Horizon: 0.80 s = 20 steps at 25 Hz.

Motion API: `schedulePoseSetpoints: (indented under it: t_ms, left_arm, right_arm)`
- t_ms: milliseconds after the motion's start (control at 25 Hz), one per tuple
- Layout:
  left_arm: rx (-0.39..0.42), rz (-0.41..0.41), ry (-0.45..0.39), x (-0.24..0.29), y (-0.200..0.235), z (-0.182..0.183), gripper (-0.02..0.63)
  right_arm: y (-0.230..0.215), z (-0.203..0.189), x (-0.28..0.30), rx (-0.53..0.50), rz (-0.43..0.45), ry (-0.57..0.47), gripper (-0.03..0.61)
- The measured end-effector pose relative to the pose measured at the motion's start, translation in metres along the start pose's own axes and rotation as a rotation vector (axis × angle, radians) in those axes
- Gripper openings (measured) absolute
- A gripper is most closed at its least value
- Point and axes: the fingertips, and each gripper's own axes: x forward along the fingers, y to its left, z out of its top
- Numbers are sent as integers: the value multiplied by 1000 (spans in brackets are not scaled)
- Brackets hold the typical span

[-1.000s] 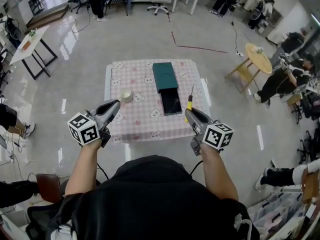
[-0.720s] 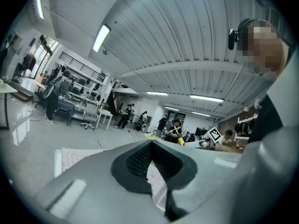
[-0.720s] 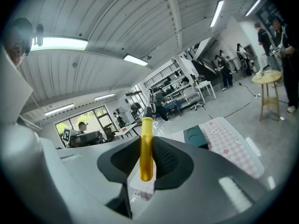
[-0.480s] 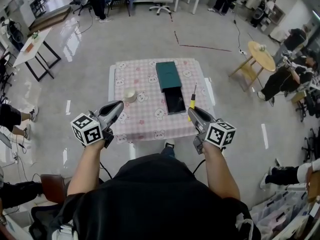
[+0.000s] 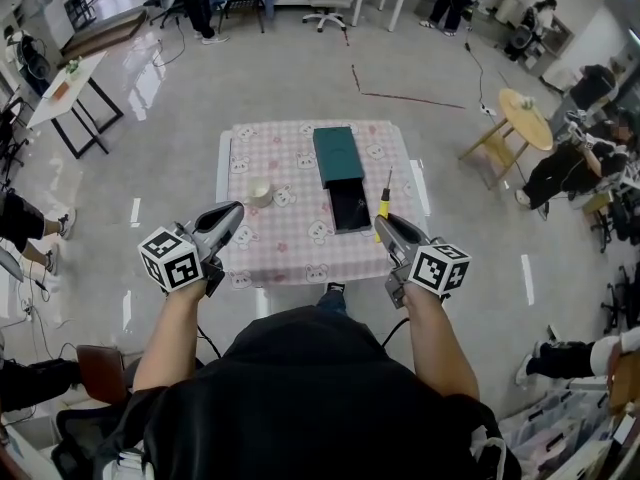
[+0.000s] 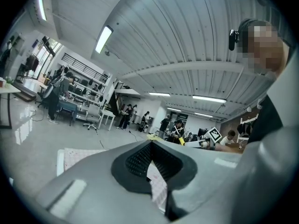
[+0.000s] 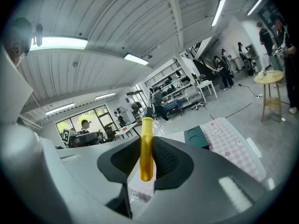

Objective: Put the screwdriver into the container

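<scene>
1. Our right gripper (image 5: 381,221) is clamped on the screwdriver (image 5: 381,206). In the right gripper view the yellow handle stands upright between the two dark pads (image 7: 169,158), pinched on both sides. Its black shaft rises beyond the tips.
2. The container (image 5: 336,152) lies in the middle of the table (image 5: 300,260), lengthwise from near to far, on a pink checked cloth (image 5: 285,163). It is dark green, and a darker, drawer-like part sticks out at its near end.
3. In the head view the screwdriver is held above the near right part of the table, with its shaft pointing to the far side. It is just right of the container's near end and not inside it.
4. Our left gripper (image 5: 236,211) hovers over the near left part of the table, well apart from the container. In the left gripper view its jaws meet at the tips with nothing held between them, and only the cloth shows through the slit below.
5. A small pale round object (image 5: 258,193) sits on the cloth left of the container, between it and the left gripper. We cannot tell what it is.
</scene>
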Motion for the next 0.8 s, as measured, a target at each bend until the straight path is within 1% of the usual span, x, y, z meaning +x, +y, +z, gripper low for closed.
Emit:
schedulePoseSetpoints:
  t_ms: [200, 480, 800]
  left_arm:
    - [5, 19, -11, 6, 5, 0, 0]
    - [6, 39, -4, 17, 10, 3, 0]
    - [1, 69, 5, 35, 21, 3, 0]
  right_arm:
    - [-10, 2, 9, -5, 13, 11, 114]
    - [-24, 15, 21, -11, 26, 19, 114]
    - [-48, 20, 35, -6, 33, 40, 114]
